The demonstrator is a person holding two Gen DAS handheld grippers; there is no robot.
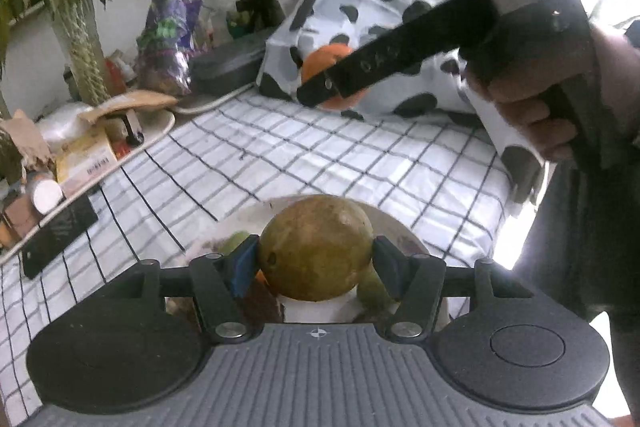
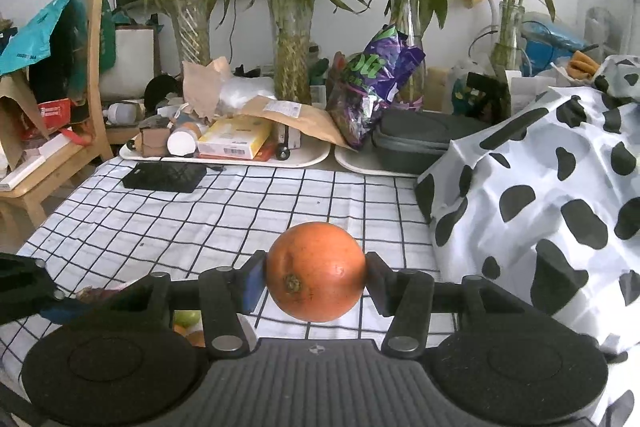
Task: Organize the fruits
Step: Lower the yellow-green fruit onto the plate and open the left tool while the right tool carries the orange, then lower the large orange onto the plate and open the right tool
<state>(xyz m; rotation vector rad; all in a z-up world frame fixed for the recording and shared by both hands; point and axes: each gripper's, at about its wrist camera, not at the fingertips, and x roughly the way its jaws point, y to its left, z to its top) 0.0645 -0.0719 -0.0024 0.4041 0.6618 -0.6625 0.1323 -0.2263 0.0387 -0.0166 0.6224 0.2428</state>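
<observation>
Beside the orange (image 2: 316, 271) (gripped): spotted cloth (image 2: 540, 187).

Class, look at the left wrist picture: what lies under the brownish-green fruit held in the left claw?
Under the brownish-green fruit sits a white plate holding a green fruit and a bit of orange fruit. The claw and fruit hide the rest.

Checked tablecloth (image 2: 224, 211): black phone (image 2: 164, 177), cow-print bag (image 2: 540, 195), white plate (image 1: 394, 227).
</observation>
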